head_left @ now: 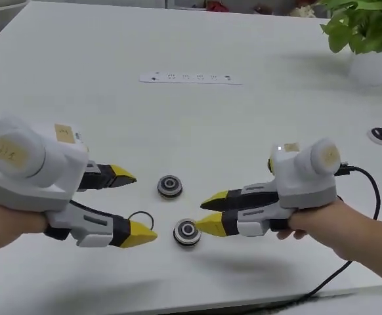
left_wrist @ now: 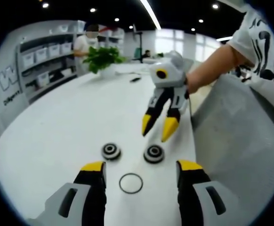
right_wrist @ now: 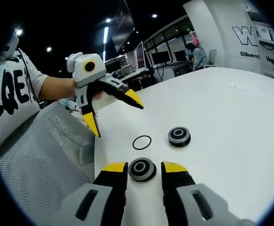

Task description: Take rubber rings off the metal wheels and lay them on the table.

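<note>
Rubber ring [left_wrist: 131, 183], seemingly flat, near two metal wheels [head_left: 170, 186]

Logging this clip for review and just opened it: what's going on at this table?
A person holds a gripper in each hand over a white table. One thin rubber ring already lies loose on it, just ahead of the open left gripper. The right gripper is open with its jaws on either side of the nearer metal wheel; whether they touch it is unclear. The second wheel sits apart, untouched.
</note>
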Motion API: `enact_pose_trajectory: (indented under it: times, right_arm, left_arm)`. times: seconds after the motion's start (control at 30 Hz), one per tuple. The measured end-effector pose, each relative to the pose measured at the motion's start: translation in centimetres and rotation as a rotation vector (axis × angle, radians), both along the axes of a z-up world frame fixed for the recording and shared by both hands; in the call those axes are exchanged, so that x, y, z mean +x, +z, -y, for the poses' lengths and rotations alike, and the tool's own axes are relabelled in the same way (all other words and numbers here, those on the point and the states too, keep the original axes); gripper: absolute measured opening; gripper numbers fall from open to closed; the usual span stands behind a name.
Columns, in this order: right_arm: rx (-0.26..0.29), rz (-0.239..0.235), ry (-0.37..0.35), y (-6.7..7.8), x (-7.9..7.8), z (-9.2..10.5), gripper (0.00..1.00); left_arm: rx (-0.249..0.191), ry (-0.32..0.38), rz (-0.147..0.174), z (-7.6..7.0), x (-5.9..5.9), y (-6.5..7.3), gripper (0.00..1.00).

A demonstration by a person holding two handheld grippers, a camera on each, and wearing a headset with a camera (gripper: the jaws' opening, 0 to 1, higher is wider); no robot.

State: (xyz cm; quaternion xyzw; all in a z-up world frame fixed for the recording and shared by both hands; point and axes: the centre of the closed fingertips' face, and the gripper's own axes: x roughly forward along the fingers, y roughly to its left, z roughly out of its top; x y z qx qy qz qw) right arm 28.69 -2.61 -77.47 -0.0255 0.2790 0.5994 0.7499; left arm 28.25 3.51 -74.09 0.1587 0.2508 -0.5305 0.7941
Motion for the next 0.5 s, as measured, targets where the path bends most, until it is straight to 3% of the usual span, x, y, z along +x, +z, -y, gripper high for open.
enact_pose_trajectory:
  times: [0.5]
  right_arm:
    - [-0.047, 0.024, 0.047, -1.4, -0.8, 0.3, 0.23]
  left_arm:
    - [0.008, -0.034, -0.019, 1.4, -0.3, -0.9, 0.59]
